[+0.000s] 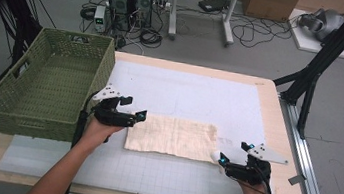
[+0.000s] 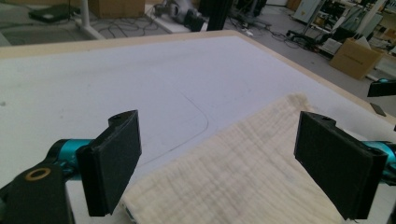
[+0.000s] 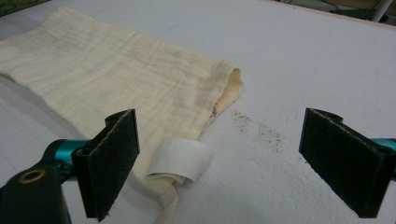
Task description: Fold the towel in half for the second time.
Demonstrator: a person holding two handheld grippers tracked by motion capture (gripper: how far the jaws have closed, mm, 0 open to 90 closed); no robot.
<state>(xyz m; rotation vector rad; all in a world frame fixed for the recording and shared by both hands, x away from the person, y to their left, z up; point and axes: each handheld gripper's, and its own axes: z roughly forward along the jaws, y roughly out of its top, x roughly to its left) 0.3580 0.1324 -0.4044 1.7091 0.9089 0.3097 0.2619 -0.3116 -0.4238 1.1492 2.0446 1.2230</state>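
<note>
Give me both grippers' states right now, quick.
Left gripper: open, holding nothing, jaws straddling one end of the folded cream cloth.
Right gripper: open, holding nothing, by the cloth's corner with the white tag.

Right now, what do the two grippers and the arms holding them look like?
The left gripper and right gripper are black, each topped by a grey three-cornered plate, with teal fittings by the jaws. Their flat black pads look felt-like, and a brass ring sits in each body. Black cables trail back. The forearms are bare, without sleeves.
</note>
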